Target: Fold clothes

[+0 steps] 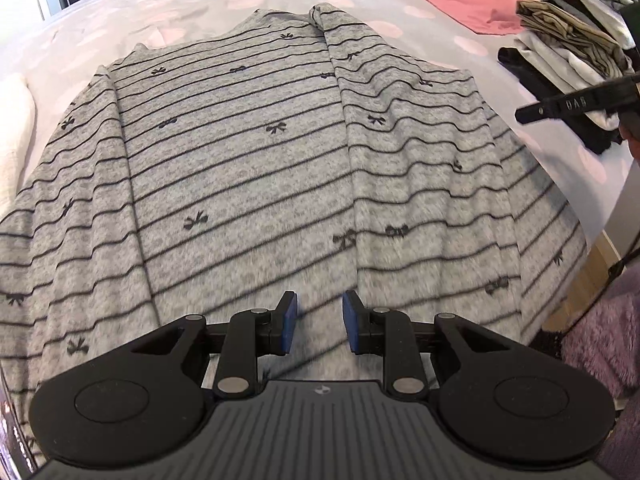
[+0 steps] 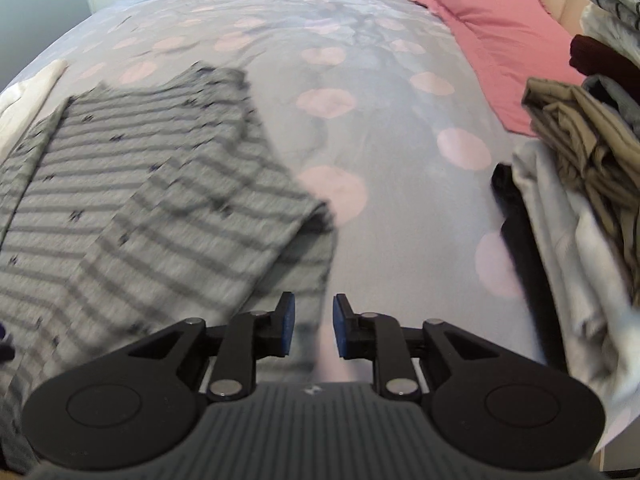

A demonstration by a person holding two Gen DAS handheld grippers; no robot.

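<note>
Half-folded striped garment [image 1: 248,168], blurred edges.

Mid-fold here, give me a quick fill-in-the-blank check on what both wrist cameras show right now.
1. The grey top spread on the bed carries thin dark stripes and small ____ motifs.
2. The right side of the top is folded ____ over its middle.
3. The pillow near the head of the polka-dot bedspread is ____ in colour.
4. The left tongs and the right tongs both hold ____ between their blue pads.

Missing words: bow; inward; pink; nothing
</note>
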